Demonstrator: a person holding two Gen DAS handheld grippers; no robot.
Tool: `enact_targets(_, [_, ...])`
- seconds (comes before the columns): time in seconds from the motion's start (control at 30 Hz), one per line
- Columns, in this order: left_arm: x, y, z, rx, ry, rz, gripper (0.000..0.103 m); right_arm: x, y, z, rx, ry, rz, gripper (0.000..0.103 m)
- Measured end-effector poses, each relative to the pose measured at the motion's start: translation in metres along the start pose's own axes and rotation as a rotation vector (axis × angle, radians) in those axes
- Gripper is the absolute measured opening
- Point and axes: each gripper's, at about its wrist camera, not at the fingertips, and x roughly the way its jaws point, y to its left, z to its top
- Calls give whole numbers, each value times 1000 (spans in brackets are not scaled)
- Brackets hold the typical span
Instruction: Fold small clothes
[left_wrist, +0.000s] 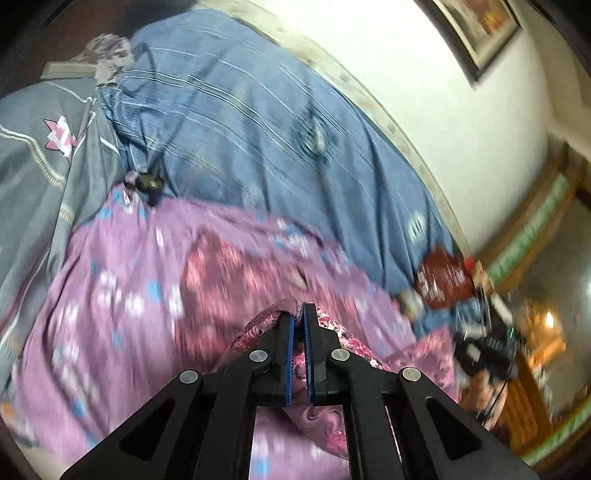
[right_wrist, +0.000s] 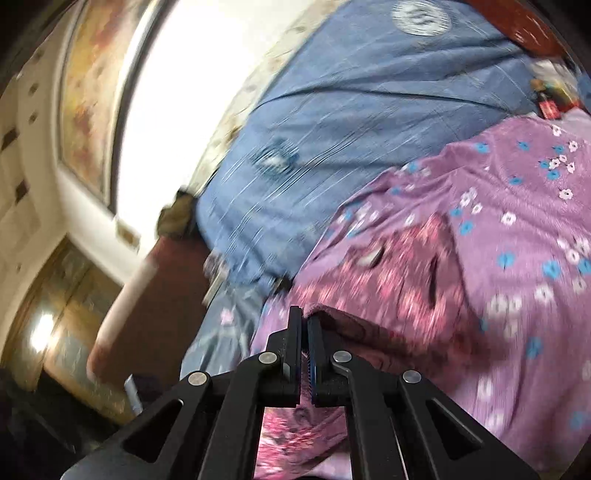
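A small pink and maroon flowered garment (left_wrist: 236, 273) lies on a purple flowered sheet (left_wrist: 110, 295) on the bed. My left gripper (left_wrist: 298, 314) is shut on one edge of the garment, whose cloth bunches around the black fingers. In the right wrist view my right gripper (right_wrist: 304, 320) is shut on another edge of the same garment (right_wrist: 388, 280), which spreads ahead over the purple sheet (right_wrist: 517, 206). Both views are blurred by motion.
A blue striped bedspread (left_wrist: 258, 129) covers the far part of the bed, also in the right wrist view (right_wrist: 351, 110). A grey jacket (left_wrist: 44, 147) lies at the left. A red round object (left_wrist: 445, 280) and small clutter sit at the bed's right edge. A white wall (left_wrist: 461, 110) stands behind.
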Motion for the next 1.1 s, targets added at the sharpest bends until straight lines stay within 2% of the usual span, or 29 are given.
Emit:
enact_targets(0.17, [87,45,35,-111,-63,83,3,67,-68,43,147,-68,-56,2])
enact_targets(0.3, [154,88,42,-230,-98,159,3,114,-117,55,229,-79,-113,2])
enact_targets(0.33, [169,95,43,-243,-92,194,3,124,-126,57,236,-70,-142,2])
enact_targets(0.37, [182,99,45,-255,-78,236,3,134,-133,58,234,-57,-192,8])
enact_targets(0.4, [200,105,48,-277,-52,278,4,142,-137,60,211,-48,-267,10])
enact_targets(0.43, [210,110,49,-301,-39,284,8,149,-138,63,184,-43,-329,11])
enact_targets(0.47, [216,108,54,-313,-45,272,13,154,-140,65,170,-38,-376,18])
enact_targets(0.5, [217,105,58,-312,-59,268,19,156,-141,66,169,-37,-391,32])
enact_targets(0.53, [214,100,61,-296,-94,274,32,157,-142,66,168,-40,-398,40])
enact_targets(0.57, [207,96,64,-278,-137,292,44,154,-141,65,160,-54,-405,47])
enact_targets(0.6, [201,96,65,-263,-172,302,46,152,-137,64,144,-61,-405,47])
enact_targets(0.67, [186,84,62,-236,-226,298,50,148,-120,60,68,-52,-384,47])
enact_targets(0.7, [181,76,61,-220,-227,284,50,147,-109,58,30,-44,-373,47])
enact_targets(0.77, [177,62,54,-180,-195,279,50,146,-78,46,-84,-3,-322,47])
enact_targets(0.83, [178,48,48,-129,-134,313,50,150,-53,33,-153,60,-257,47])
enact_targets(0.87, [180,42,43,-101,-91,325,50,156,-39,21,-187,130,-197,47])
enact_targets(1.0, [193,36,39,-86,38,307,50,185,-15,-13,-145,340,9,47])
enact_targets(1.1, [200,49,41,-129,73,316,50,202,-15,-25,-76,433,44,47])
